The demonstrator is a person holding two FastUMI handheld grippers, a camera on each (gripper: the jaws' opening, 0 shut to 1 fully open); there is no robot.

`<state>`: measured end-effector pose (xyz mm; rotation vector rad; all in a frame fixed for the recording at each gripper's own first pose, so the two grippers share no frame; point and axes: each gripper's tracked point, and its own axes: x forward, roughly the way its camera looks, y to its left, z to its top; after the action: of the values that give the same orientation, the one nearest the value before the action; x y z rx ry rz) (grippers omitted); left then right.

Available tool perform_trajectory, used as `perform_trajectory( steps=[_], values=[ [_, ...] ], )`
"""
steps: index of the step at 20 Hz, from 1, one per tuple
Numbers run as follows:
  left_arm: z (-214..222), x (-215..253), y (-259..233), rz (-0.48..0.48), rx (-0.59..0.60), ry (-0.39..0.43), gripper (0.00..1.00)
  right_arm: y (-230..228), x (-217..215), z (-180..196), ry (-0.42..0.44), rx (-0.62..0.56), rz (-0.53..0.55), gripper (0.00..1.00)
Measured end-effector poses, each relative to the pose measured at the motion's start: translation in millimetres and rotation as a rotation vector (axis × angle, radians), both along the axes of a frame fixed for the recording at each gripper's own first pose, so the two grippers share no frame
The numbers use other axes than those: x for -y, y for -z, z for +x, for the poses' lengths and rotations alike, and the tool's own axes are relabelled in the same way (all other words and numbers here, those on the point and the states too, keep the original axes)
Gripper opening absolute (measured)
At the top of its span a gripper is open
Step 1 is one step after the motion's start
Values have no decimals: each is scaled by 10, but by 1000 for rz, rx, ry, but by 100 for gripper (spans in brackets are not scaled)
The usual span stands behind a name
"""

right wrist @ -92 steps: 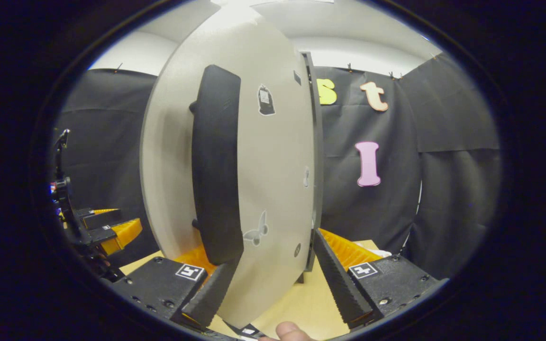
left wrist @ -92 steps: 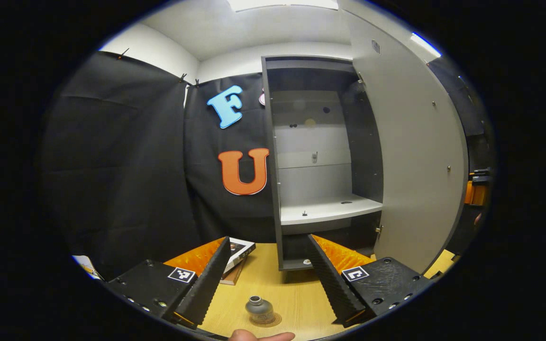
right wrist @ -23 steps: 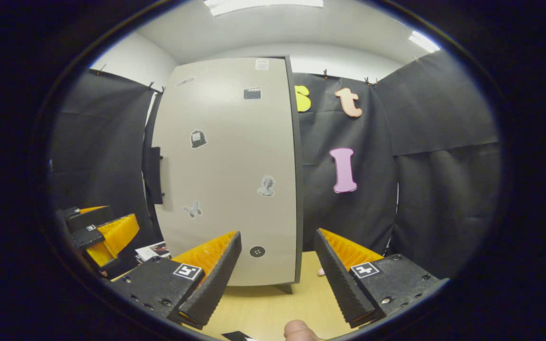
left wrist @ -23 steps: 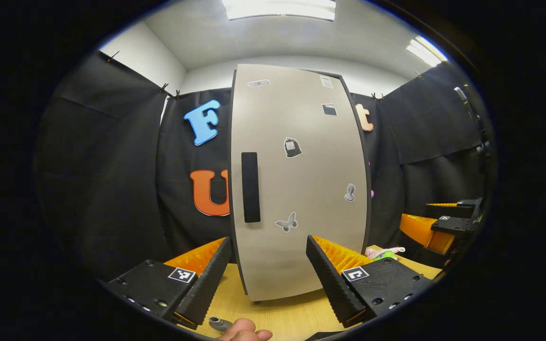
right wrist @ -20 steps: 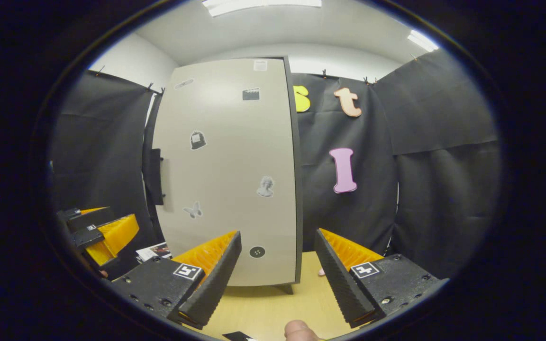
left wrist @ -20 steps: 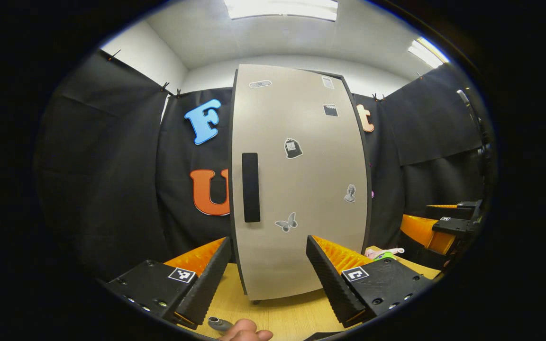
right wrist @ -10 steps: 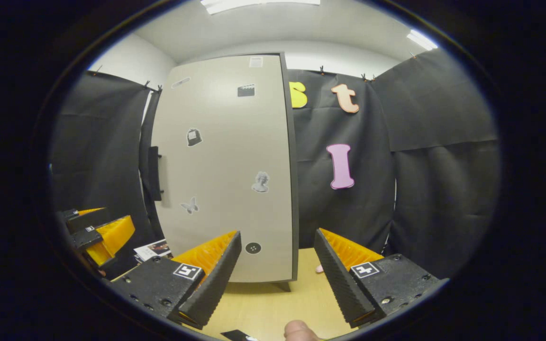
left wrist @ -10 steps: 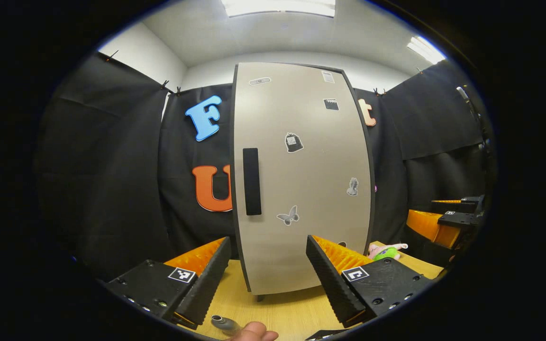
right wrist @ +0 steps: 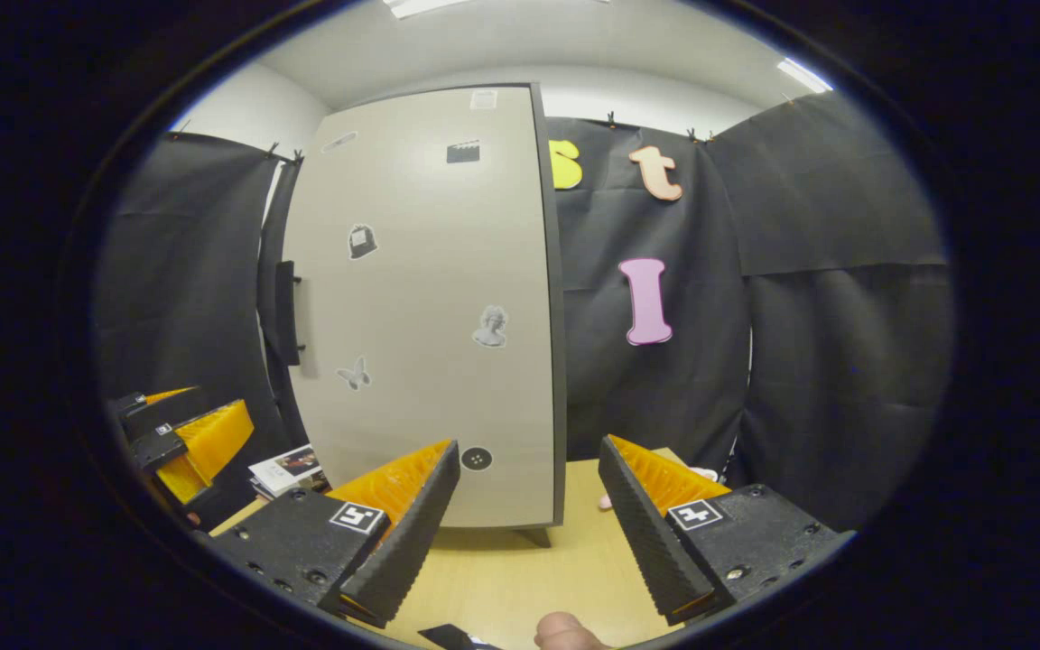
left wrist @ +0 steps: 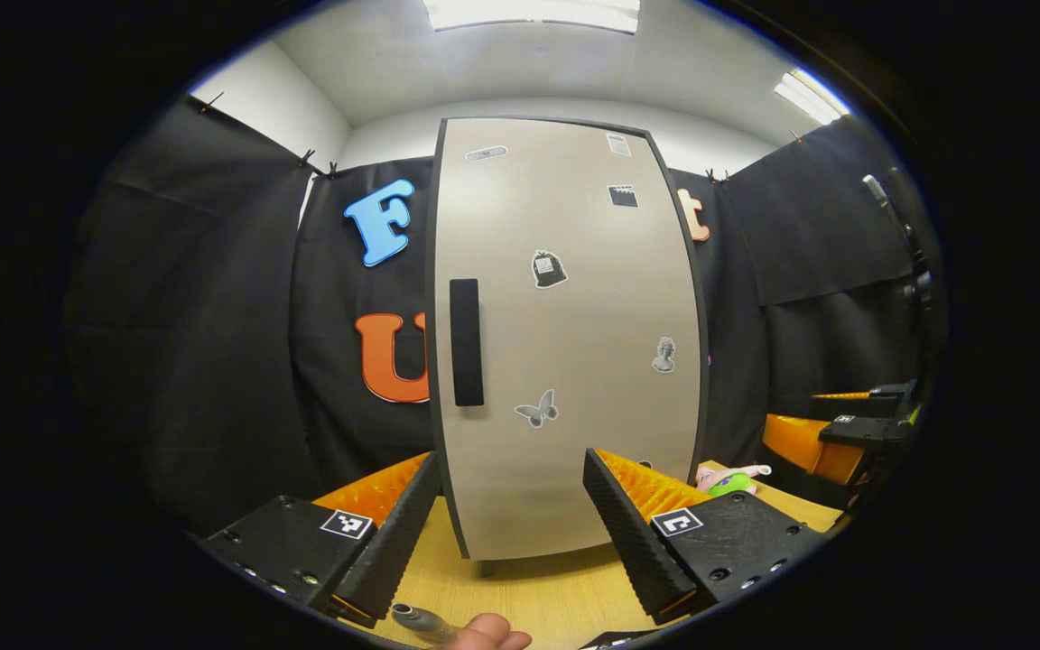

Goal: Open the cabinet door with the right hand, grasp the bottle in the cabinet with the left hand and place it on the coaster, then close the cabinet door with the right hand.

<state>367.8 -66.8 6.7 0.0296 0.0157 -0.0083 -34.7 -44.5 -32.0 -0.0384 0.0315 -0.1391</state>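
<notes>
Light wooden tabletop [left wrist: 538, 600] spans the bottom of both views. Small green and pink soft toy [left wrist: 733, 479] lies on the table's right part in the left gripper view, near the black cloth wall [left wrist: 204, 343]; a pink bit of it [right wrist: 705, 473] peeks out in the right gripper view. Printed booklet with a photo cover [right wrist: 285, 468] lies flat at the table's left in the right gripper view. White ceiling with bright rectangular light panels [left wrist: 533, 13] sits overhead.
</notes>
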Motion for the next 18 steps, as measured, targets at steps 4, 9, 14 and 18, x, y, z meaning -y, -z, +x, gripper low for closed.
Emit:
perform_trajectory(
  steps=[4, 9, 14, 18],
  values=[
    [54, -47, -21, -8, 13, -3, 96, -102, -83, 37, -15, 31, -13, 99],
    [62, -86, 13, -20, 8, -9, 96, -87, -146, 36, -31, 27, -27, 99],
    [47, -5, -54, 7, 29, 11, 96, -6, -128, 44, -29, 6, -17, 95],
    [34, 26, -53, 13, 30, 25, 96, 1, -120, 38, -32, 11, 9, 100]
  ],
)
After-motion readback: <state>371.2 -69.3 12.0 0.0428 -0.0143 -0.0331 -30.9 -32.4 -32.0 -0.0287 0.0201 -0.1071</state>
